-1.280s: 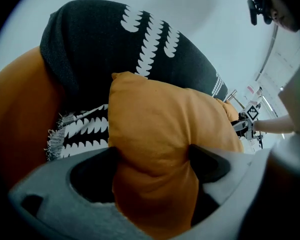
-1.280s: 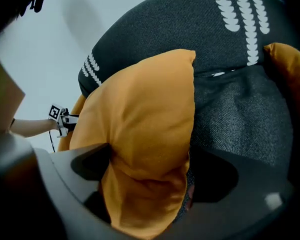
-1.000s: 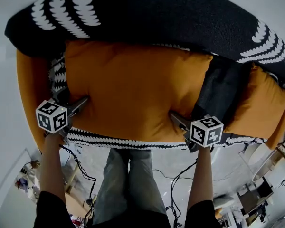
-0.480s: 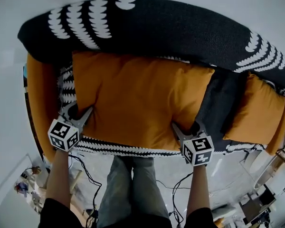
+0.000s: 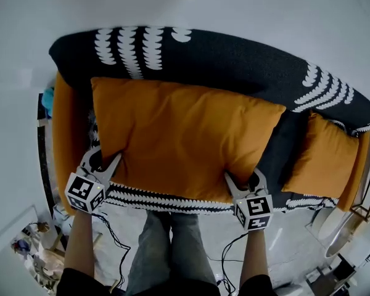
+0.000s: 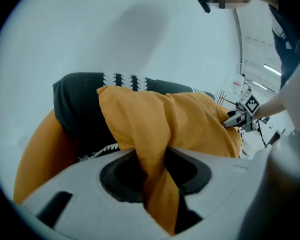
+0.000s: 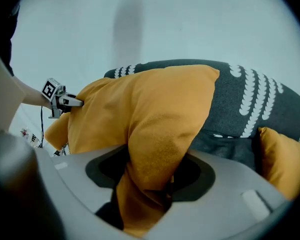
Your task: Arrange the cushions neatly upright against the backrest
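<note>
A large orange cushion (image 5: 182, 140) lies across the sofa seat in front of the black backrest with white scallop print (image 5: 234, 60). My left gripper (image 5: 105, 164) pinches its near left corner, and the fabric (image 6: 157, 184) is bunched between the jaws. My right gripper (image 5: 243, 180) grips the near right corner, with orange cloth (image 7: 145, 179) squeezed between its jaws. Both pairs of jaws have just been closing on that fabric. A smaller orange cushion (image 5: 320, 159) leans at the right end, and a dark cushion (image 5: 282, 143) lies between the two.
An orange armrest (image 5: 65, 134) closes the sofa's left end. The seat's black-and-white patterned front edge (image 5: 166, 196) runs just below the cushion. The person's legs (image 5: 166, 245) stand close to it, with cables trailing on the floor. A pale wall rises behind the backrest.
Both grippers went from open beside the cushion to shut on its near corners and rose, and the cushion's front edge has come up with them.
</note>
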Available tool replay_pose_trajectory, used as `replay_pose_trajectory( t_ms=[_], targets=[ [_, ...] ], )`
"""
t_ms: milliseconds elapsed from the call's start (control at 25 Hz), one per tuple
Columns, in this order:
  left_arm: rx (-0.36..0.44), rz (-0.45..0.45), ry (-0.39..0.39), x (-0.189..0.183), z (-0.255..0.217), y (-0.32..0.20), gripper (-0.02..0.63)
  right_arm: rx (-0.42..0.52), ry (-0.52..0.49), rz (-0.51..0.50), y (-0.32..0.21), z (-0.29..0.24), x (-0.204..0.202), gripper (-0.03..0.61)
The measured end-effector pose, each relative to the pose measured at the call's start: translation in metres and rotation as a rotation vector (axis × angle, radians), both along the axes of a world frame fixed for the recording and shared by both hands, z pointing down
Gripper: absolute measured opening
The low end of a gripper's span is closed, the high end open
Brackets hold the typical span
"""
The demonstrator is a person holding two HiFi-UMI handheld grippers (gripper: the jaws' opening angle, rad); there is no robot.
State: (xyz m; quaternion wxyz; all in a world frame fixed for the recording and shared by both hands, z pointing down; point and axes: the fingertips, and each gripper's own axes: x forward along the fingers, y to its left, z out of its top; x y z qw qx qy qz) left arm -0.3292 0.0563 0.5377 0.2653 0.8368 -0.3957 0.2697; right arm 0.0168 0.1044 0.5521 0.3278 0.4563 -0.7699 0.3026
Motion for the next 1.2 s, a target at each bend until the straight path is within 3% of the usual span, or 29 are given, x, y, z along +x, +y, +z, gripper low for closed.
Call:
replay_pose_trajectory(
  t_ms=[360,640,800,1200],
  targets=[
    [0.199,-0.039,0.002,-0.009,-0.088,-0.045,0.140,0.209,-0.008,-0.016,-0.053,-0.080,-0.007,0.276],
    [0.287,-0.092,-0.013,-0.025,-0.105,-0.090,0.140,0.309,-0.011,-0.028,-0.107,-0.098,-0.023,0.276],
    [0.287,-0.110,-0.014,-0.025,-0.097,-0.105,0.140,0.307,-0.009,-0.027,-0.123,-0.088,-0.021,0.276],
    [0.192,-0.147,-0.018,-0.025,-0.051,-0.112,0.141,0.235,0.036,-0.047,-0.139,-0.045,-0.015,0.277]
  ],
)
